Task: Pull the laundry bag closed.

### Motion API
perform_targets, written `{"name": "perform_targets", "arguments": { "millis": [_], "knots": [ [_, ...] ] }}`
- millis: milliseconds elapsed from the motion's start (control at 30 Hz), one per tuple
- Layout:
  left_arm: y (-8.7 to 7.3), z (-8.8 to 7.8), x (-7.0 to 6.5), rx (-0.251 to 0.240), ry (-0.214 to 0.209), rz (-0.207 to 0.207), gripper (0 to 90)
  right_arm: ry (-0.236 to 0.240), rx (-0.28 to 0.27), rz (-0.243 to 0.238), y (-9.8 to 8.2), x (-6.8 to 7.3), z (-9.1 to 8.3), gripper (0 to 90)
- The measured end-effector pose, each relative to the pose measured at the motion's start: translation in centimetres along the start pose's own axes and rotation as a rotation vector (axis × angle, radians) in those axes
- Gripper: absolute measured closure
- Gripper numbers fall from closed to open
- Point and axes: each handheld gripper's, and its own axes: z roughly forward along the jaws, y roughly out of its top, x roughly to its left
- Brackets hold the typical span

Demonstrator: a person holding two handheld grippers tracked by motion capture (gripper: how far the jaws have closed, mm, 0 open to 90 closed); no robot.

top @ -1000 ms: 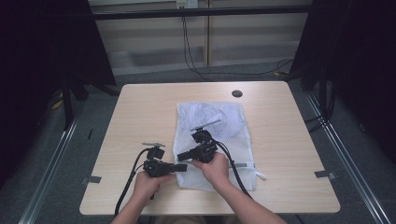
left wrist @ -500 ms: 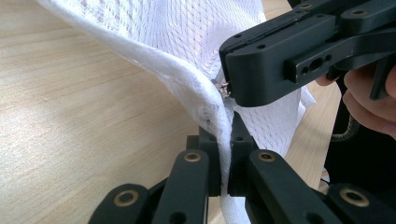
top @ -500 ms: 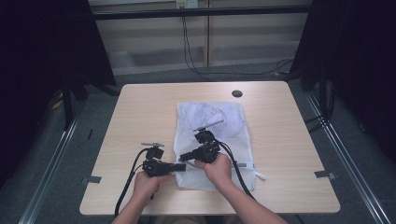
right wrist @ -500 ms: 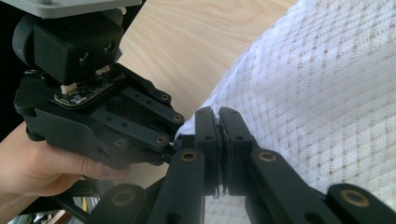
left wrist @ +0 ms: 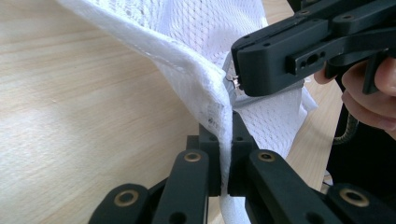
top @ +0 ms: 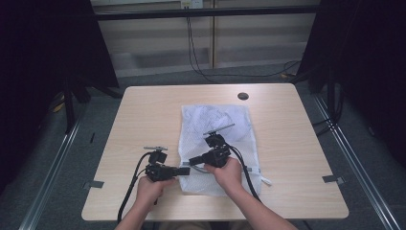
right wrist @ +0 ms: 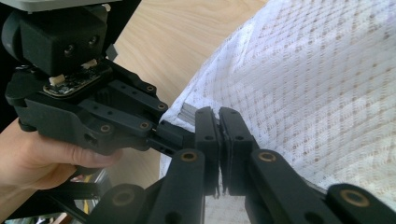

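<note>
Barely shifted since a second ago — right gripper a touch nearer the body, left gripper in the same spot. Both hands low at the near edge of the table, forearms coming up from the bottom of the high view. Left hand curled round its black grip, pointing across toward the right. Right hand wrapped round its own grip, pointing back toward the left, so the two tips meet nose to nose.

White mesh bag lying flat on the middle of the table, long way running away from the person, its near left edge between the two tips.

Left gripper seen up close: jaws pressed tight together, pinching a fold of the mesh bag at its stitched edge — cloth pulled up off the wood. Right gripper just above, its tip biting on something small and grey at the bag's seam.

Right gripper in its own view: jaws clamped shut at the edge of the mesh bag, right beside the left gripper. Fingers of the left hand tucked under the black body.
</note>
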Motion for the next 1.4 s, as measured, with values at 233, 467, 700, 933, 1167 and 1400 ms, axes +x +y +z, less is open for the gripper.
{"name": "perform_targets", "arguments": {
  "millis": [233, 467, 700, 933, 1167, 1400],
  "knots": [
    [0.0, -0.2, 0.0, -0.016, 0.0, -0.01, 88.8, -0.013, -0.005, 0.016, -0.2, -0.5, -0.6, 87.2],
    [0.0, -0.3, -0.1, -0.026, 0.001, -0.012, 88.8, -0.014, -0.009, 0.021, -0.4, -1.0, -1.2, 87.1],
    [0.1, -0.3, -0.1, -0.026, -0.01, -0.014, 88.8, -0.009, -0.013, 0.029, -0.6, -1.2, -1.7, 87.1],
    [0.1, -0.5, 0.0, -0.033, -0.008, -0.019, 88.8, -0.019, -0.018, 0.032, -0.6, -1.7, -2.2, 87.2],
    [0.1, -0.5, 0.0, -0.03, -0.011, -0.015, 88.8, -0.017, -0.018, 0.034, -0.8, -1.9, -2.6, 87.1],
    [0.1, -0.5, 0.1, -0.022, -0.013, -0.006, 88.8, -0.024, -0.011, 0.029, -0.9, -2.0, -2.7, 87.1]
  ]
}}
